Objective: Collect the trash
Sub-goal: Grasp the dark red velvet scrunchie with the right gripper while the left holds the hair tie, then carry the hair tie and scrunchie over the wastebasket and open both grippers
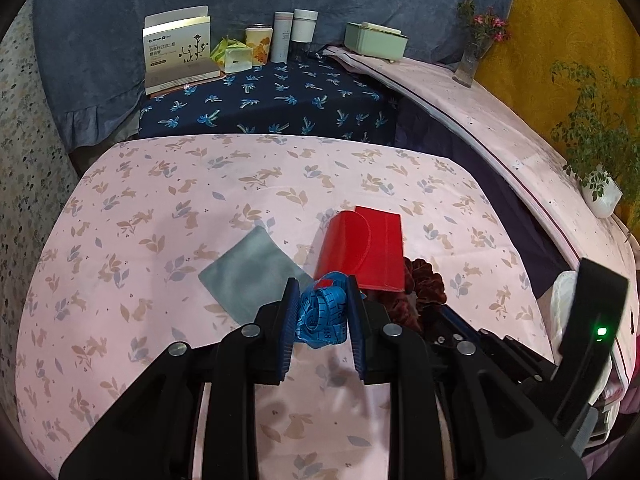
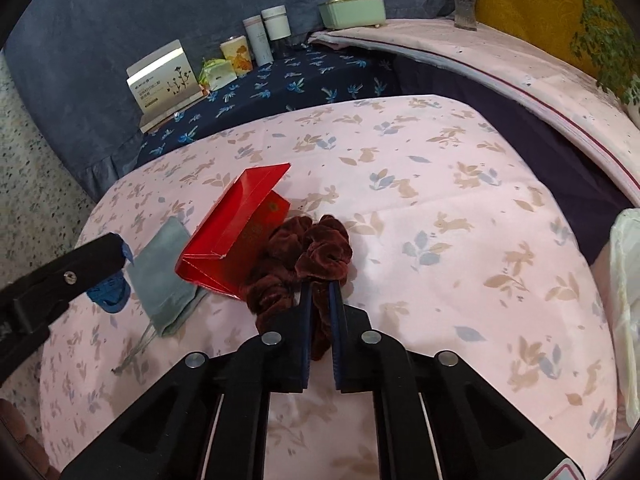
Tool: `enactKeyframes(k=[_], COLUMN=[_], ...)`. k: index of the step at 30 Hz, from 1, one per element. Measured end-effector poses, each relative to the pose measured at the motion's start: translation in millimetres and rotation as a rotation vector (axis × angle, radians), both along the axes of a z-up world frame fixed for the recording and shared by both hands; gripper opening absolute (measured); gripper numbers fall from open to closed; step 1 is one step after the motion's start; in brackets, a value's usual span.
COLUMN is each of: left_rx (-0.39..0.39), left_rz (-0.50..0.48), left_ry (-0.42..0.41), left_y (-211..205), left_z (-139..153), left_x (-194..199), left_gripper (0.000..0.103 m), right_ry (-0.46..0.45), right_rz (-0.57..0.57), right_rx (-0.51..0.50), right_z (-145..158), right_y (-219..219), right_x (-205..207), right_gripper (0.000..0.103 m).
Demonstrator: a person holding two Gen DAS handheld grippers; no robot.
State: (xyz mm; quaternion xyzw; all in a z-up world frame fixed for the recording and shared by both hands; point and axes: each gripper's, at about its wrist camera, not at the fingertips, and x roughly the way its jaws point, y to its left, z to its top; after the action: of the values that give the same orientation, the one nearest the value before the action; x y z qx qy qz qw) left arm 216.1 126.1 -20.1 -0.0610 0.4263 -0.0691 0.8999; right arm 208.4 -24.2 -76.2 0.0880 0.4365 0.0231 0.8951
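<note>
My left gripper is shut on a coiled blue measuring tape, held just above the pink rabbit-print cloth. Beyond it lie a red folded paper box and a grey cloth pouch. In the right wrist view my right gripper is shut on a dark red velvet scrunchie, its pads pinching the near loop. The scrunchie rests against the red box. The left gripper's finger and the blue tape show at the left, beside the grey pouch.
At the back, on a navy palm-print cloth, stand a white carton, a green packet, a flowered tin and two bottles. A mint box, a vase and a potted plant line the right ledge. A white bag hangs at right.
</note>
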Motion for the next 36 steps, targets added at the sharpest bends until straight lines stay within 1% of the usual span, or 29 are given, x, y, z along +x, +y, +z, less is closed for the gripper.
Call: enactKeyframes(k=[7,16,20,22,26,30,36], left_rx=[-0.002,0.013,-0.021,-0.035,-0.036,-0.035,-0.008], left_rz=[-0.035,-0.106,-0.113,-0.123,-0.141,-0.17,-0.212], left_ry=[-0.001,-0.006,-0.005,-0.005,-0.015,-0.023,-0.026], left_y=[-26,-85,-105,-113,-126,-133,-144], left_z=[5,9,12,12,13,13,11], left_x=[-24,-66,-84,-91,-106,-119,-134], left_gripper=[0.023,0.023,0.023,0.023,0.023,0.023,0.023], right_ry=[-0.059,-0.133,-0.132,-0.13,-0.122,-0.126,-0.138], right_rz=[-0.061,-0.143,-0.167,-0.174,-0.199,-0.209,-0.235], right_rx=[0.014,-0.046,-0.084,-0.123,-0.156,-0.182,-0.172], right_z=[25,59,66,67,69,70,73], right_y=[-40,-100,-131,-141,-158,-162,-163], right_x=[-41,-97,-119,-128,-143,-157,-172], right_gripper=[0.007,0.007,0.007,0.007,0.007,0.007,0.007])
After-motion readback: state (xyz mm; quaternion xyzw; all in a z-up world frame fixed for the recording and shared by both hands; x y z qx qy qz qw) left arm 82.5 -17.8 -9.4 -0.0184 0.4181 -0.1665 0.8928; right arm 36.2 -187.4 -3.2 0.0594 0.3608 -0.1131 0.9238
